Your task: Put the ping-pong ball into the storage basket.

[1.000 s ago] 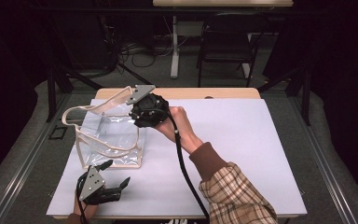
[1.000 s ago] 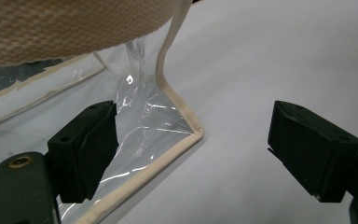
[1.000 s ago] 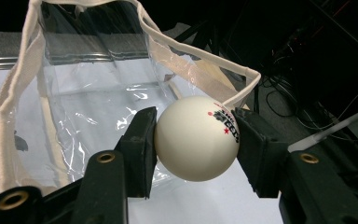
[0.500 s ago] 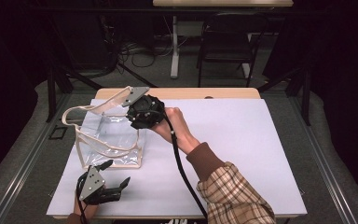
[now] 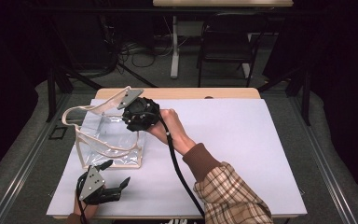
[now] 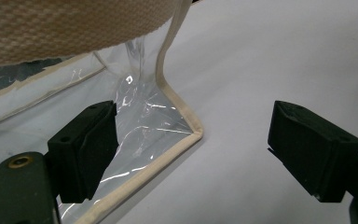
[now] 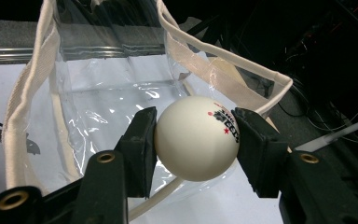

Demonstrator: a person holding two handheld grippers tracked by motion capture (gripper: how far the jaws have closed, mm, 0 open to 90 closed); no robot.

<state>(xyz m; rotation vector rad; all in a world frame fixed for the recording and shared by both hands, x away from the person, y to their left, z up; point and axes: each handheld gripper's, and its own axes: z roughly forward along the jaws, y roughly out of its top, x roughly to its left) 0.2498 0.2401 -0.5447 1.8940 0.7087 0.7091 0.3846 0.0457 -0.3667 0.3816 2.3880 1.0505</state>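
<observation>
We see a white ball (image 7: 196,138), round and matte, with small red-and-black print on its upper right side, pinched between the two black pads over the bag's open mouth. The bag (image 5: 109,140) is clear plastic with beige webbing trim and handles, standing upright and open on the tabletop's (image 5: 242,140) left part.

Bright, even overhead light falls on the white table (image 5: 242,140), while the room behind stays dark. Glare streaks the clear plastic bag (image 7: 116,98). Close to the lens, the woven strap (image 6: 70,25) looks slightly soft. Shadows are faint.
</observation>
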